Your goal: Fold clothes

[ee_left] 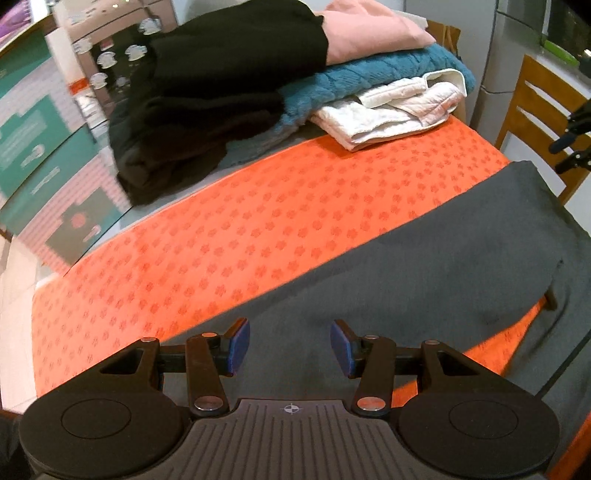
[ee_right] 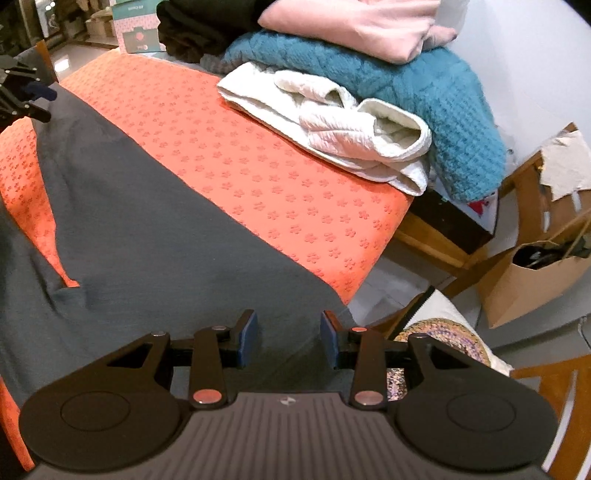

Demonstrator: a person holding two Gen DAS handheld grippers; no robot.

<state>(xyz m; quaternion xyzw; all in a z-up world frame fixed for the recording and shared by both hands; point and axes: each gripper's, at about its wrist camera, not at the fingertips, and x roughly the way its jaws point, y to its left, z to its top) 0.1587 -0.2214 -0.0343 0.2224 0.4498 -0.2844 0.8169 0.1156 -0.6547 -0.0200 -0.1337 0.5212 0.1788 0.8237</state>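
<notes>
A dark grey garment (ee_left: 424, 258) lies spread across the near side of an orange flower-patterned mat (ee_left: 240, 229). My left gripper (ee_left: 290, 347) hovers open just above its near edge, nothing between the blue pads. In the right wrist view the same grey garment (ee_right: 147, 229) runs diagonally over the mat (ee_right: 295, 177). My right gripper (ee_right: 289, 338) is open over the garment's end near the mat's corner, gripping nothing. The left gripper (ee_right: 22, 96) shows at the far left edge of that view.
A pile of clothes sits at the back: black garments (ee_left: 207, 92), a teal fleece (ee_left: 388, 74), a pink top (ee_left: 369, 29) and a white quilted jacket (ee_left: 399, 107). Wooden chairs (ee_left: 535, 110) and a cardboard box (ee_right: 543, 266) stand by the table; printed cartons (ee_left: 44, 147) stand left.
</notes>
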